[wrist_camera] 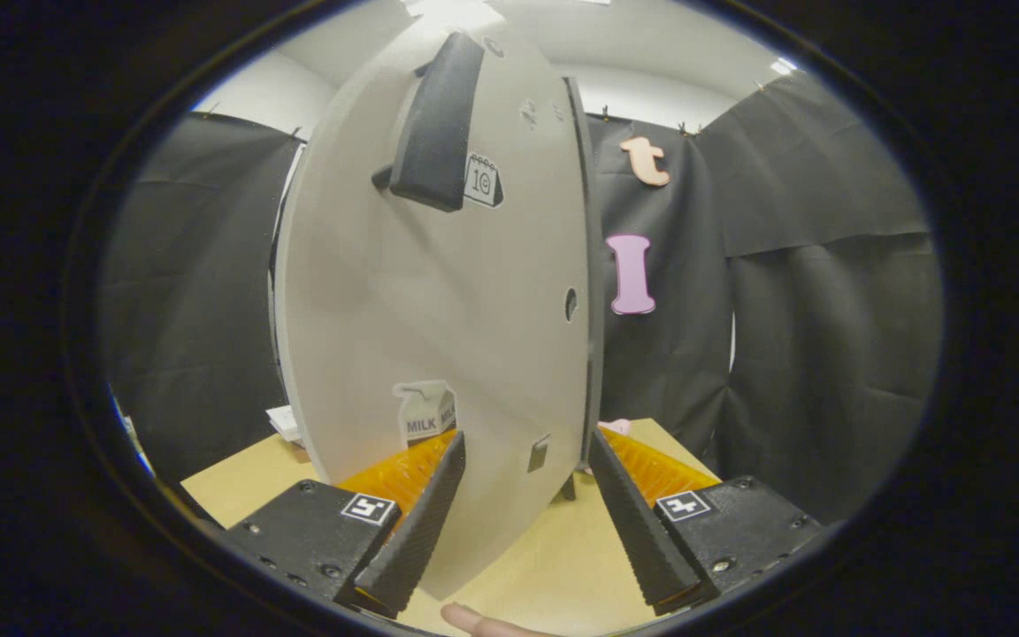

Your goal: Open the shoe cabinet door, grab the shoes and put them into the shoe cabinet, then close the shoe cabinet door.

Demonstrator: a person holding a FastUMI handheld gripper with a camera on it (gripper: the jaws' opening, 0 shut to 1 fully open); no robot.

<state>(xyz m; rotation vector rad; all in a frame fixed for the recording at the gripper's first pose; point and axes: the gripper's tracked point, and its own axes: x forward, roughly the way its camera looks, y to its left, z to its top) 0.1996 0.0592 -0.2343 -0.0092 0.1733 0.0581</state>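
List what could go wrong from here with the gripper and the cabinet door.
1. The gripper is open with the grey cabinet door between its fingers, so a sideways move could knock the door instead of guiding it.
2. A fingertip shows on the table just below the fingers; closing or lowering the gripper might pinch it.
3. The black handle sits high above the fingers, so gripping the door low may slip.

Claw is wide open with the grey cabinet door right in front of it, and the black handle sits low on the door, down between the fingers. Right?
Not quite. The gripper view shows the black handle high on the grey cabinet door, well above the fingers, not between them. The rest holds: the claw is wide open with the door right in front of it.
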